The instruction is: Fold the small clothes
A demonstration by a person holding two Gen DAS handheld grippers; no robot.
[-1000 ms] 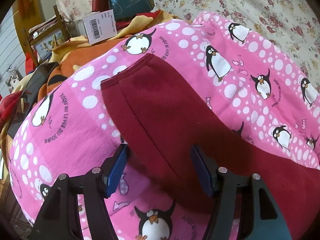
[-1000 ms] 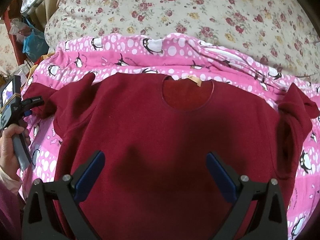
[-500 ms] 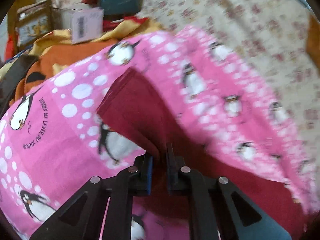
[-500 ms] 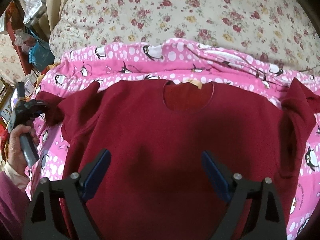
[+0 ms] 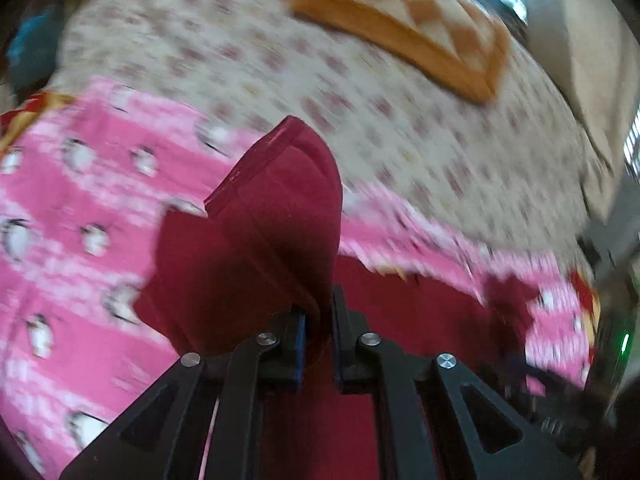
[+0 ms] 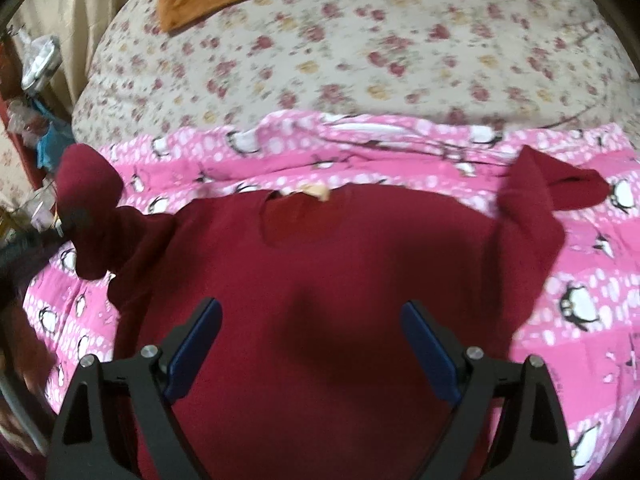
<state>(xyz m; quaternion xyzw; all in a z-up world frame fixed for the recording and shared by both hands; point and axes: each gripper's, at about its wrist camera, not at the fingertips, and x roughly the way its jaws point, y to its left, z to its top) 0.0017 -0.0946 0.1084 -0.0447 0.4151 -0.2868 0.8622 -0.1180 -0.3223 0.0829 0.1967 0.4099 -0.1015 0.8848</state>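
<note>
Shirt (image 6: 320, 264): maroon, laid flat w/ neck hole up, on pink penguin sheet (image 6: 580, 300); floral bedspread (image 6: 360, 60) beyond.
L sleeve (image 5: 276, 216): lifted off sheet, bunched, pinched in left gripper (image 5: 318, 334), jaws clamped tight on fabric.
R sleeve (image 6: 560, 196): crumpled at shirt's far side, resting on sheet.
Right gripper (image 6: 312, 340): jaws wide apart, above shirt body, nothing between pads.
Orange mat (image 5: 404, 24): on bedspread, far end.

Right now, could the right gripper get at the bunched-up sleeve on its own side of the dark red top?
Probably yes. The right gripper is open and holds nothing, above the body of the dark red top. The bunched sleeve lies uncovered on the pink penguin blanket, with nothing between them.
</note>
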